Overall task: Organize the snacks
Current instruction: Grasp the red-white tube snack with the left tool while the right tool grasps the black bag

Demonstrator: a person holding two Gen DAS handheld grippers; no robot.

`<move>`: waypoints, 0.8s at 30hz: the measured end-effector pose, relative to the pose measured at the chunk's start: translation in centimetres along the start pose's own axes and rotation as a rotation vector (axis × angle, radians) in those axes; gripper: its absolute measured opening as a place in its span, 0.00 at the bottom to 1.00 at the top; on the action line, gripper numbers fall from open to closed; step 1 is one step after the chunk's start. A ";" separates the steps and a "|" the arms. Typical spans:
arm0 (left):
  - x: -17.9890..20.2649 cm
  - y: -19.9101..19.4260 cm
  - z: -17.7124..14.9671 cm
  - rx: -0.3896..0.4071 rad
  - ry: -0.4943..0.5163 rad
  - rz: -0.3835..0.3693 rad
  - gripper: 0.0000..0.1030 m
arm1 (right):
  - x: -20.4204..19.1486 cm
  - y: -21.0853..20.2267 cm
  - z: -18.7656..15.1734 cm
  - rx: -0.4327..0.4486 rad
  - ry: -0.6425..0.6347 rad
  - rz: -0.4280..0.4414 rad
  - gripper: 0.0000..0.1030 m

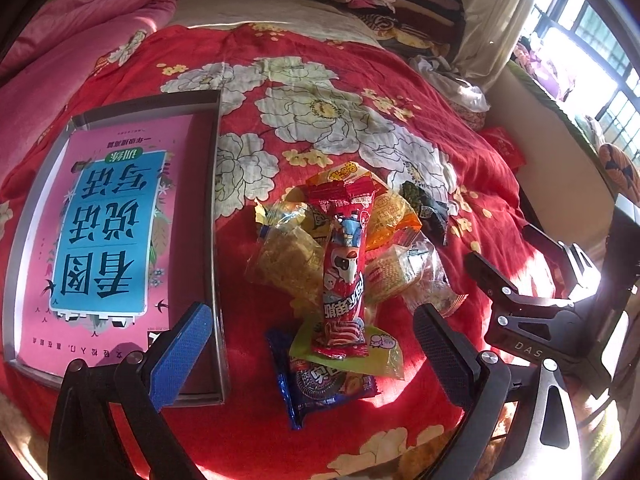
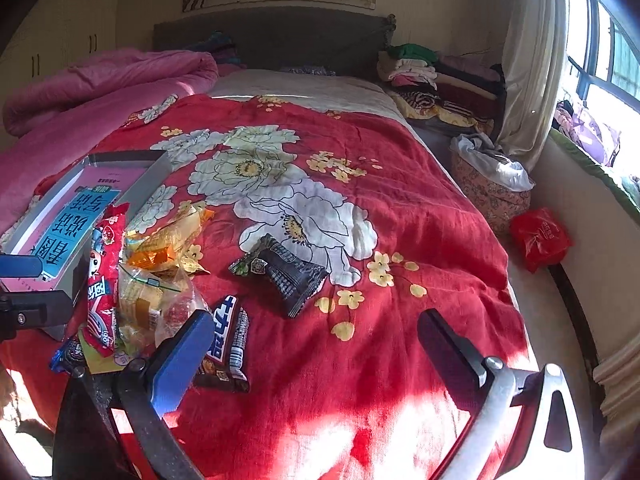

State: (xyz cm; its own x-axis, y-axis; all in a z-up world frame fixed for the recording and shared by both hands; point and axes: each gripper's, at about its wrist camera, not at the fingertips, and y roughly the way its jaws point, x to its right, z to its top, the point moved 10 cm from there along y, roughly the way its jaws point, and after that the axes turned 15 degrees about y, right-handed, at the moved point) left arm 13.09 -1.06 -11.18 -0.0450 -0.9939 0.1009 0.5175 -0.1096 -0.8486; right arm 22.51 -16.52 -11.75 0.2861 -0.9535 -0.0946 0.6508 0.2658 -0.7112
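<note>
At the bottom of each wrist view, the left gripper (image 1: pixel 312 344) and the right gripper (image 2: pixel 316 344) both hang with fingers spread wide, released and grasping nothing. Between the left fingers, at frame centre, lies the snack pile (image 1: pixel 340 264) on the red floral bedspread (image 1: pixel 320 120), a long red packet (image 1: pixel 346 272) on top. In the right view a chocolate bar (image 2: pixel 228 344) lies beside the blue pad and a dark packet (image 2: pixel 284 272) further up. The tray (image 1: pixel 214 200) at left holds only a pink book (image 1: pixel 108 232), so sorting looks unstarted.

"DAS" on right gripper (image 1: pixel 528 346); "看图说话写话" on book (image 1: pixel 104 232)
</note>
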 end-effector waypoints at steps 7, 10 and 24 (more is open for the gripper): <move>0.0 0.4 1.6 0.016 -0.014 -0.036 0.80 | 0.4 3.7 1.1 -0.032 -0.014 0.018 0.99; 0.2 0.7 2.1 0.017 -0.021 -0.059 0.78 | 0.3 5.2 1.6 -0.054 -0.052 0.023 0.99; 0.4 2.5 2.2 -0.015 -0.039 -0.114 0.53 | -2.2 10.0 2.3 -0.189 -0.085 0.171 0.80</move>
State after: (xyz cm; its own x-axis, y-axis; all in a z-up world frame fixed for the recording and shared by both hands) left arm 16.25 -1.68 -12.07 -0.0696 -0.9738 0.2166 0.4985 -0.2221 -0.8380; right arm 30.05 -11.46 -17.07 0.4436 -0.8796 -0.1719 0.4468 0.3833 -0.8083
